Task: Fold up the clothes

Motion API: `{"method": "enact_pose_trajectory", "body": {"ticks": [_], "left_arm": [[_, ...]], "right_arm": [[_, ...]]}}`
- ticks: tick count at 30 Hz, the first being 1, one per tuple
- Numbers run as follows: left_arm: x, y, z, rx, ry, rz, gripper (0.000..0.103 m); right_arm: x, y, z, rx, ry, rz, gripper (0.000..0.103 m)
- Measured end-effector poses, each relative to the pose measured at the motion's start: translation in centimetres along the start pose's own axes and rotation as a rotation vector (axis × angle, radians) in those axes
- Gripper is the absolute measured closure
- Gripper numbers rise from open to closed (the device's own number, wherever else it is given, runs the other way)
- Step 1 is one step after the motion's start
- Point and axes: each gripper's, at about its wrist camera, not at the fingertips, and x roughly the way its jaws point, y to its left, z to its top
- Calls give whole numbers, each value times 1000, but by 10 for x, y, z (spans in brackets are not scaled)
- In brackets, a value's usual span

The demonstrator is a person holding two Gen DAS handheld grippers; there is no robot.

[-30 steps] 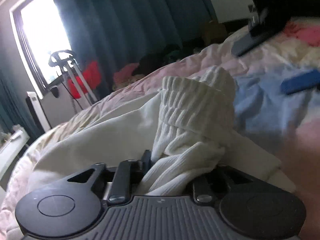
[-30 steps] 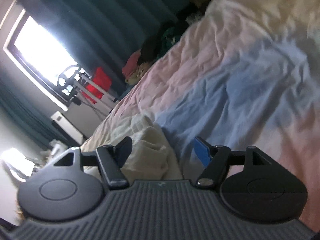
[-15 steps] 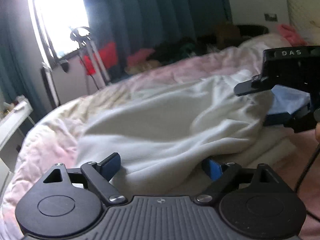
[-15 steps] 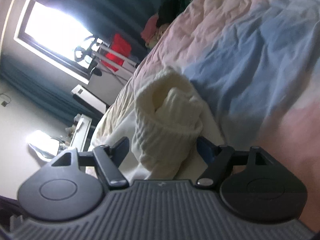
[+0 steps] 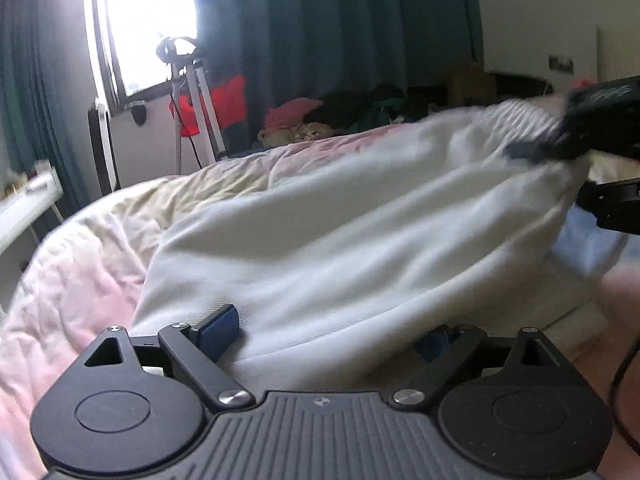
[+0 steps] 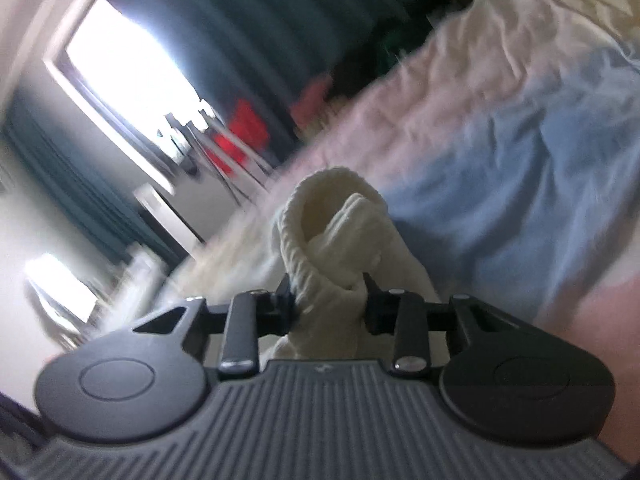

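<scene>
A white sweatshirt [image 5: 360, 232] lies on the bed, its body spread in front of my left gripper [image 5: 328, 332]. The left gripper is open, its fingers wide apart at the garment's near edge; the right finger is partly hidden under the cloth. My right gripper [image 6: 330, 304] is shut on the sweatshirt's ribbed cuff [image 6: 332, 236] and holds it up off the bed. In the left wrist view the right gripper [image 5: 592, 128] shows at the far right, lifting that end of the cloth.
A pink, blue and cream duvet [image 6: 520, 168] covers the bed [image 5: 80, 264]. Beyond the bed are teal curtains [image 5: 320, 20], a bright window [image 5: 148, 20], a stand with red cloth [image 5: 212, 108] and a heap of clothes [image 5: 320, 116].
The right gripper has closed on the ribbed cuff and lifted it. The left gripper let go of the cuff a second ago and now stays open at the garment's near edge.
</scene>
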Motion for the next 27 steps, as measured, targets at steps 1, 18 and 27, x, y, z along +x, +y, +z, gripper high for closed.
{"method": "enact_pose_trajectory", "body": {"ticks": [1, 18, 27], "left_arm": [[-3, 1, 0, -7, -17, -3, 11], [-31, 20, -4, -66, 46, -53, 11], [-21, 23, -9, -84, 97, -20, 11]], "right_arm": [[-8, -4, 6, 38, -25, 33, 67], [3, -54, -6, 189, 188, -130, 25], [11, -34, -2, 172, 160, 128, 21]]}}
